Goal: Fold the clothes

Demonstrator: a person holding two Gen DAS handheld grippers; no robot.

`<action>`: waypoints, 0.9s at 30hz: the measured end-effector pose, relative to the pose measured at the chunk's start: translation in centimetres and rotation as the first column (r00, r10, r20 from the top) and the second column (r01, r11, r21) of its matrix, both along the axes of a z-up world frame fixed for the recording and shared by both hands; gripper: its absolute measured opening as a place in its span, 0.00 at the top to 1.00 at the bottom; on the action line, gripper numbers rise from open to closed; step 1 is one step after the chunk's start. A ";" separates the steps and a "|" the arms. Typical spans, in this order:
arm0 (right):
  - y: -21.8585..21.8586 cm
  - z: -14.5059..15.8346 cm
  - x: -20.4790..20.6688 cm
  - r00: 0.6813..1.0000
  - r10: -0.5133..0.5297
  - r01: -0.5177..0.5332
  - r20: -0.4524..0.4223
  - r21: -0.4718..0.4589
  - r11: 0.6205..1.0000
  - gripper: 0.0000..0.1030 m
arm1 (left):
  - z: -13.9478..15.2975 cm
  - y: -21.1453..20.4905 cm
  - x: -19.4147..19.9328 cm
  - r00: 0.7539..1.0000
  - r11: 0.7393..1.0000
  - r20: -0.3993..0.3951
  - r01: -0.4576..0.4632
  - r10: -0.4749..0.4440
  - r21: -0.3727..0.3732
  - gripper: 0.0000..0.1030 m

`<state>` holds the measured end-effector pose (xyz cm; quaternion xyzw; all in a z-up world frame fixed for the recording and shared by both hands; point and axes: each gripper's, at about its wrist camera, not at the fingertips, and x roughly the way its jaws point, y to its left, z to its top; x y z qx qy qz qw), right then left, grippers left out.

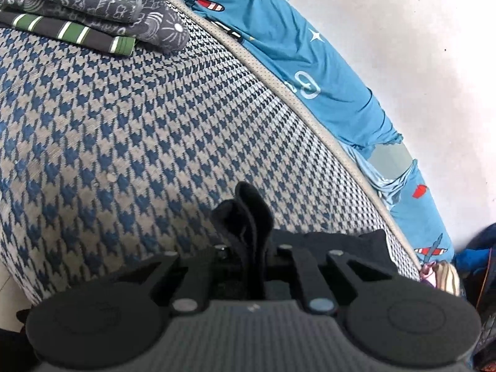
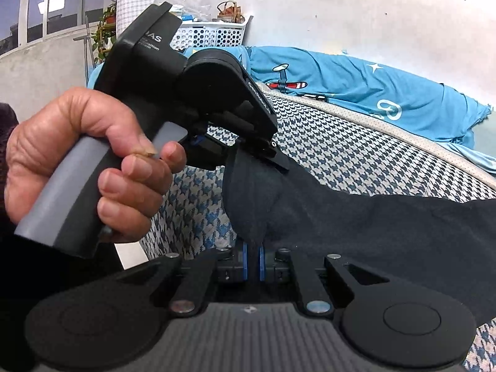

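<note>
Pinching one black garment [image 2: 387, 232] between them, left gripper [image 1: 251, 248] and right gripper [image 2: 253, 263] are both clamped tight.

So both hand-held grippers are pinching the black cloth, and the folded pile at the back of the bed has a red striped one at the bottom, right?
Nearly. The bottom piece of the folded pile is striped green, not red; the left wrist view shows it. The rest holds: the left hand-held gripper and the right hand-held gripper are both shut on the black cloth.

A houndstooth mattress [image 1: 139, 130] lies beside a white wall [image 1: 418, 46]; a white basket [image 2: 210, 35] stands behind, near windows [image 2: 46, 3].
</note>
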<state>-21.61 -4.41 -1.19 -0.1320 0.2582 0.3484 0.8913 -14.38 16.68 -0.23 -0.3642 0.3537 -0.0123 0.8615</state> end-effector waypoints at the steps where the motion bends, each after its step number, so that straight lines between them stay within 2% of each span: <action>1: -0.1 0.2 -0.3 1.000 -0.002 0.002 0.003 0.003 1.000 0.92 | 0.1 -0.1 0.0 1.000 1.000 0.002 -0.001 0.001 -0.003 0.93; 15: -3.4 2.7 1.6 1.000 -0.015 0.013 0.027 0.052 0.999 0.92 | 1.9 -3.4 1.9 0.998 1.000 0.053 0.015 -0.014 -0.016 0.93; 21: -6.0 4.0 3.0 0.997 -0.029 0.026 0.071 0.044 0.999 0.92 | 3.1 -6.6 4.2 0.996 0.999 0.079 0.053 -0.052 -0.011 0.93; 27: -10.4 5.0 5.5 0.988 -0.116 0.111 0.099 0.058 0.992 0.92 | 4.0 -11.8 7.3 0.987 0.992 0.101 0.126 -0.128 0.027 0.92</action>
